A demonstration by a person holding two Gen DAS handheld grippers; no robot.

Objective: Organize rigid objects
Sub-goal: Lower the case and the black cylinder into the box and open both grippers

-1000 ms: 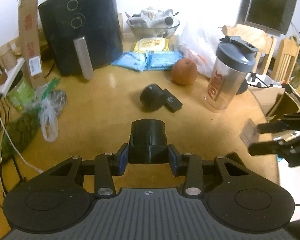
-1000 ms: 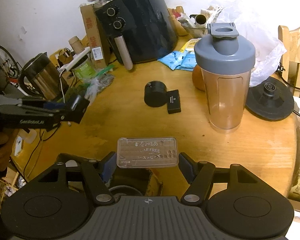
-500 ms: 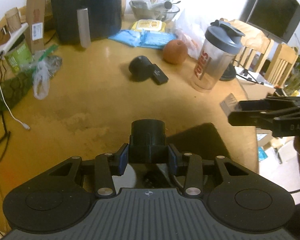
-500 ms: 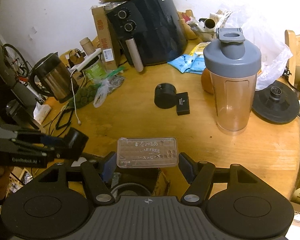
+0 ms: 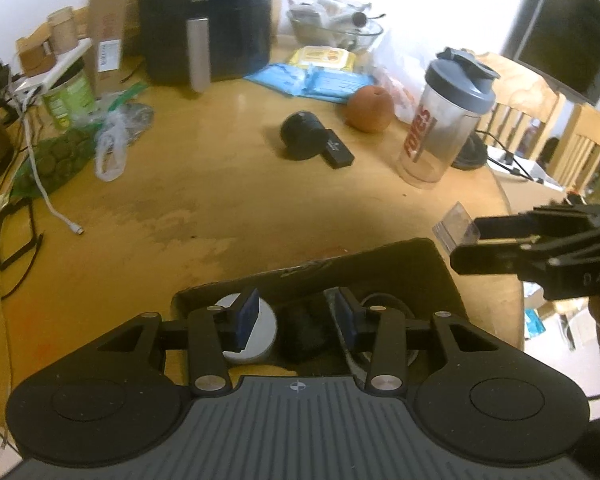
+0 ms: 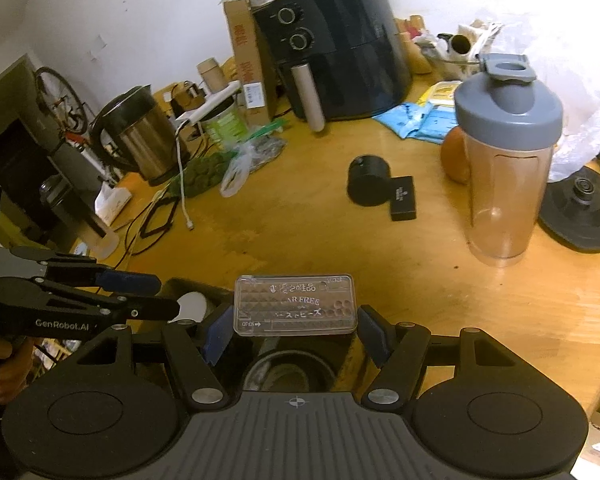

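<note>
Left tool [image 5: 296, 320] wide, empty over dark cardboard box [image 5: 420, 264]; right tool [image 6: 296, 334] gripping clear plastic case [image 6: 295, 305], staged for boxing.

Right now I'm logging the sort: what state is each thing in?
left tongs: open, empty, over the box.
right tongs: shut on clear plastic case.
cardboard box: open, items inside.
shaker bottle: upright, empty, cap flipped open.
black cylinder: lying on table.
kettle: upright, off its base.

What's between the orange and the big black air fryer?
Blue wipe packets lie between the orange and the air fryer; the left wrist view shows it.
</note>
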